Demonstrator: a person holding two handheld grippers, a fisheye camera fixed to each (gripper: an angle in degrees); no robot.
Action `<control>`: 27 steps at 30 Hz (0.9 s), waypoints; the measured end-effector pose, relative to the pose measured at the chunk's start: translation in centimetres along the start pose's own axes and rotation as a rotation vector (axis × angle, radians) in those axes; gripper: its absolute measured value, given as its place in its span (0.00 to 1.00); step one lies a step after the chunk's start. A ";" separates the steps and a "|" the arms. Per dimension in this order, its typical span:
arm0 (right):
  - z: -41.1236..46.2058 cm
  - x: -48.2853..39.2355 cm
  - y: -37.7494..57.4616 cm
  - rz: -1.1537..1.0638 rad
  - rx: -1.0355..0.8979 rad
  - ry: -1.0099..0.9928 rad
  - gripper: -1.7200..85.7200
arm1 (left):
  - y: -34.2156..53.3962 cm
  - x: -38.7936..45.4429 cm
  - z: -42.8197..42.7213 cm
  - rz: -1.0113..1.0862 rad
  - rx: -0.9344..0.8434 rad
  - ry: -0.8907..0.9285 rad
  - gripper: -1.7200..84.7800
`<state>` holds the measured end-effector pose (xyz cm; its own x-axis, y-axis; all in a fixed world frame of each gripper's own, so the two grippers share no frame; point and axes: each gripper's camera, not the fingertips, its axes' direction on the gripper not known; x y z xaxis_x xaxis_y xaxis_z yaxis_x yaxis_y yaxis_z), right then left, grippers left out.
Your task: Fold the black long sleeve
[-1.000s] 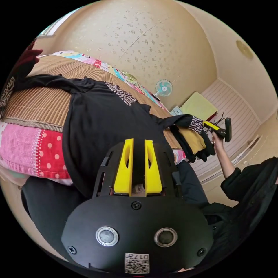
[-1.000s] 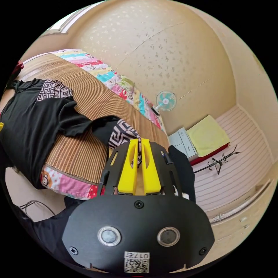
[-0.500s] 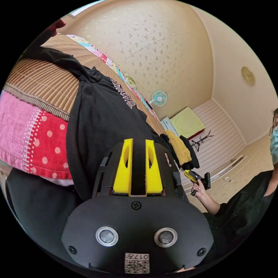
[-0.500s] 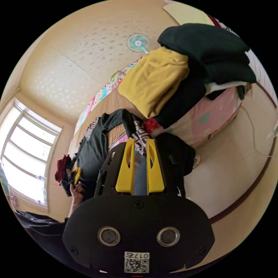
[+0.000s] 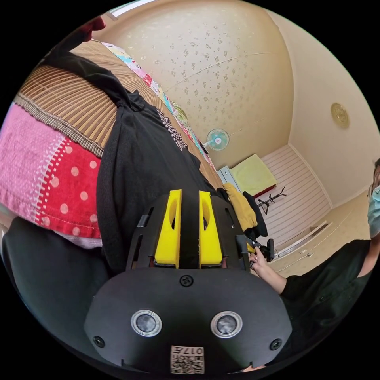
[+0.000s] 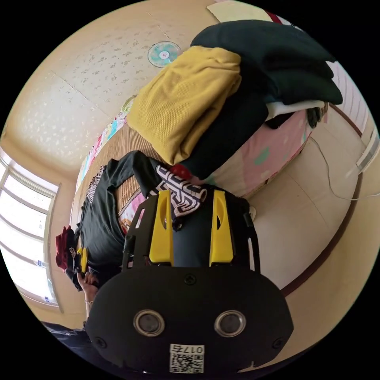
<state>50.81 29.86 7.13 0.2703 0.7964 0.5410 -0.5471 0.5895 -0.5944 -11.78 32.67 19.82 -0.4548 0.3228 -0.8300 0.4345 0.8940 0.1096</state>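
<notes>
The black long sleeve (image 5: 150,158) lies spread on the bed's bamboo mat (image 5: 67,107), its hem hanging over the near edge. My left gripper (image 5: 190,194) is shut on that hem, with black cloth between the jaws. In the right gripper view the shirt (image 6: 103,213) stretches away to the left, and its patterned cuff (image 6: 180,190) rests loose at the mattress edge, just past the jaw tips. My right gripper (image 6: 192,194) is open wide and holds nothing. A hand holds the right gripper (image 5: 261,250) low beside the bed. The left gripper (image 6: 82,257) shows small at the far left.
A stack of folded clothes, a yellow garment (image 6: 186,99) against dark ones (image 6: 273,59), sits on the bed corner beside the cuff. The patchwork quilt (image 5: 51,182) drapes over the bed side. A fan (image 5: 217,139) stands by the wall. A cable (image 6: 336,158) trails on the floor.
My right gripper has opened wide and let go of the patterned cuff, which now lies at the bed edge. The left gripper stays shut on the hem.
</notes>
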 end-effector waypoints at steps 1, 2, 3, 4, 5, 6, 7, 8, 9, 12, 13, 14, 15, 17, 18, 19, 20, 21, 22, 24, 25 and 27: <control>0.8 0.8 -0.6 0.019 -0.041 -0.038 0.16 | -0.1 -0.1 -0.1 0.000 0.001 -0.001 0.11; 1.4 1.5 -1.1 0.051 -0.074 -0.066 0.14 | -0.2 -0.2 -0.1 0.001 0.004 0.001 0.11; 1.5 1.7 -1.2 0.059 -0.078 -0.085 0.12 | -0.2 -0.2 -0.2 0.000 0.006 0.002 0.11; 1.1 1.4 -1.4 0.051 -0.067 -0.127 0.07 | -0.3 -0.3 -0.3 -0.002 0.010 0.004 0.11; 0.2 0.3 -1.6 0.030 -0.037 -0.170 0.06 | -0.3 -0.5 -0.3 -0.004 0.013 0.007 0.11; -0.3 -0.6 -1.7 0.012 -0.026 -0.191 0.06 | -0.4 -0.6 -0.3 -0.006 0.013 0.008 0.11; -1.4 -2.9 -2.1 -0.036 -0.010 -0.241 0.05 | -0.5 -0.7 -0.2 -0.010 0.011 0.008 0.11; -3.0 -5.6 -3.0 -0.103 0.013 -0.288 0.05 | -0.6 -0.8 0.0 -0.012 0.006 0.007 0.11; -3.9 -7.0 -3.7 -0.140 0.028 -0.299 0.04 | -0.6 -0.9 0.0 -0.013 0.004 0.006 0.11; -9.4 -13.6 -8.6 -0.390 0.075 -0.272 0.04 | -1.0 -1.0 0.1 -0.009 0.000 0.004 0.11; -11.7 -15.5 -11.0 -0.491 0.087 -0.249 0.04 | -1.1 -1.0 0.1 -0.009 0.000 0.007 0.11; -13.5 -16.7 -13.2 -0.566 0.088 -0.218 0.04 | -1.2 -1.2 0.0 -0.013 0.003 0.014 0.11; -14.2 -17.0 -14.4 -0.588 0.088 -0.193 0.04 | -1.2 -1.3 0.0 -0.016 0.006 0.018 0.11; -14.6 -16.5 -19.0 -0.609 0.042 -0.078 0.04 | -1.3 -1.6 -0.1 -0.030 0.023 0.032 0.11; -14.1 -15.9 -20.1 -0.599 0.024 -0.059 0.04 | -1.3 -1.7 -0.1 -0.034 0.027 0.035 0.11; -12.8 -14.5 -22.1 -0.572 -0.020 -0.029 0.04 | -1.4 -1.9 -0.2 -0.042 0.034 0.042 0.11; -10.9 -12.7 -23.8 -0.524 -0.063 0.000 0.04 | -1.4 -2.1 -0.2 -0.049 0.039 0.049 0.11; -9.9 -11.8 -24.6 -0.496 -0.089 0.010 0.04 | -1.4 -2.1 -0.2 -0.052 0.041 0.052 0.11; -7.6 -10.0 -26.0 -0.438 -0.153 0.013 0.03 | -1.5 -2.2 -0.2 -0.054 0.043 0.056 0.11; -4.4 -7.8 -27.5 -0.340 -0.245 -0.039 0.03 | -1.5 -2.2 -0.2 -0.053 0.041 0.056 0.11; -2.8 -7.1 -28.0 -0.296 -0.279 -0.095 0.03 | -1.6 -2.1 -0.2 -0.050 0.039 0.053 0.11; -1.2 -7.2 -28.4 -0.274 -0.283 -0.142 0.03 | -1.7 -2.1 -0.1 -0.047 0.036 0.050 0.11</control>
<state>65.36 7.57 19.33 0.2524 0.5902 0.7668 -0.2255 0.8065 -0.5465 -11.66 30.56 21.45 -0.5137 0.2964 -0.8051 0.4391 0.8971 0.0501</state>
